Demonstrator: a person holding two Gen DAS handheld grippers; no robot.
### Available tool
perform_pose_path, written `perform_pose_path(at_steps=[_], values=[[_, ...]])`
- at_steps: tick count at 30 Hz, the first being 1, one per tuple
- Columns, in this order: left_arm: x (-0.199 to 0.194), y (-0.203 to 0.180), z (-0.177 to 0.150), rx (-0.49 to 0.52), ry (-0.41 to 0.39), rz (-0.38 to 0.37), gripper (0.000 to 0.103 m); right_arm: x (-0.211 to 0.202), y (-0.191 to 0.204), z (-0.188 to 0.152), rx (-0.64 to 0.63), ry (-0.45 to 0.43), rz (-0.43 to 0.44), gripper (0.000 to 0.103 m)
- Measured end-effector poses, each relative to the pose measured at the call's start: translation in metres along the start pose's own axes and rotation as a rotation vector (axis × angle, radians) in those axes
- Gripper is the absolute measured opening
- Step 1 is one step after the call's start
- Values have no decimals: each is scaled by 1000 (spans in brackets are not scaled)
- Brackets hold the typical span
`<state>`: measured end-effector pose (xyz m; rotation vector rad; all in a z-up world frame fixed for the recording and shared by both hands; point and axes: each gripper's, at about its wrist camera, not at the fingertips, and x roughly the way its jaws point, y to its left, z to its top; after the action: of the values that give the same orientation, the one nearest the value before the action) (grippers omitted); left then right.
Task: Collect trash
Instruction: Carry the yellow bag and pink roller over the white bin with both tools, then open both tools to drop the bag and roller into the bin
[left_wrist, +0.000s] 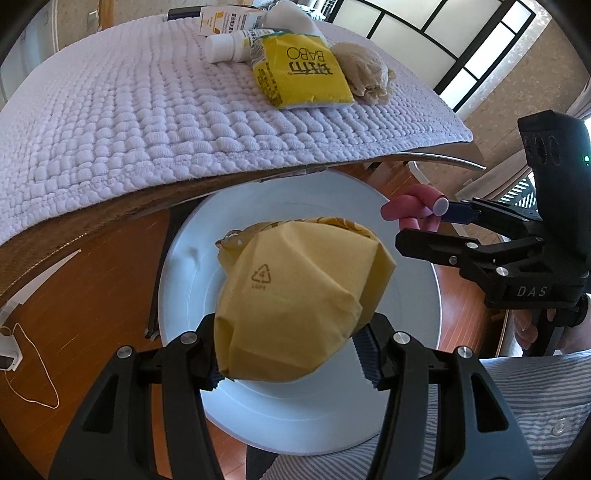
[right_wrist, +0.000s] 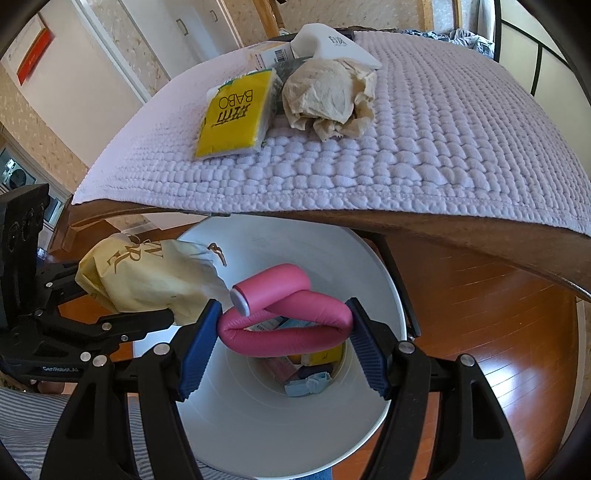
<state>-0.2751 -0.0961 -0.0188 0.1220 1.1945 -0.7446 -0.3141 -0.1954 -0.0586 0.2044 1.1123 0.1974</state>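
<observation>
The left gripper (left_wrist: 291, 354) was clamped on a crumpled yellow bag (left_wrist: 295, 302), its fingers partly closed with the pads pressing the bag's sides, and it hung over the open mouth of a white bin (left_wrist: 177, 266) that stood on the wooden floor (left_wrist: 92, 295) just beside the table edge. On the bag's near face a recycling triangle with a "4" inside could be read, with small letters under it too fine to make out; from the right wrist view the same bag showed gold ornate lettering, only partly legible. The right gripper (right_wrist: 286, 332) gripped a bent pink foam roller (right_wrist: 284, 325) between its blue ribbed pads, fingers about half open around the looped tube, also above the bin. Inside the bin lay earlier scraps – a pale blue piece and a yellow packet among them. The left gripper's body read "GenRobot.AI" in the right wrist view, and the right gripper's body read "DAS" in the left wrist view. On the table, covered by a pale lilac knobbly mat (left_wrist: 129, 129), a yellow tissue pack (left_wrist: 299, 70) printed "BABO" above Chinese characters lay beside a crumpled beige paper wad (left_wrist: 365, 70); behind them were a white bottle (left_wrist: 225, 48), a small box (left_wrist: 218, 16) with a barcode, and a white packet – its print was too small to read
</observation>
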Motion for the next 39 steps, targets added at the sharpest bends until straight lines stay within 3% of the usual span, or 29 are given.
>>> perform_pose_path(at_steps=[34, 37, 39], values=[[29, 13, -1, 5, 42, 21, 58, 20, -6, 3, 36, 48, -10, 68], [30, 18, 0, -6, 45, 26, 63, 20, -6, 4, 38, 43, -18, 79], [28, 22, 0, -14, 40, 23, 66, 16, -7, 4, 38, 35, -18, 80]])
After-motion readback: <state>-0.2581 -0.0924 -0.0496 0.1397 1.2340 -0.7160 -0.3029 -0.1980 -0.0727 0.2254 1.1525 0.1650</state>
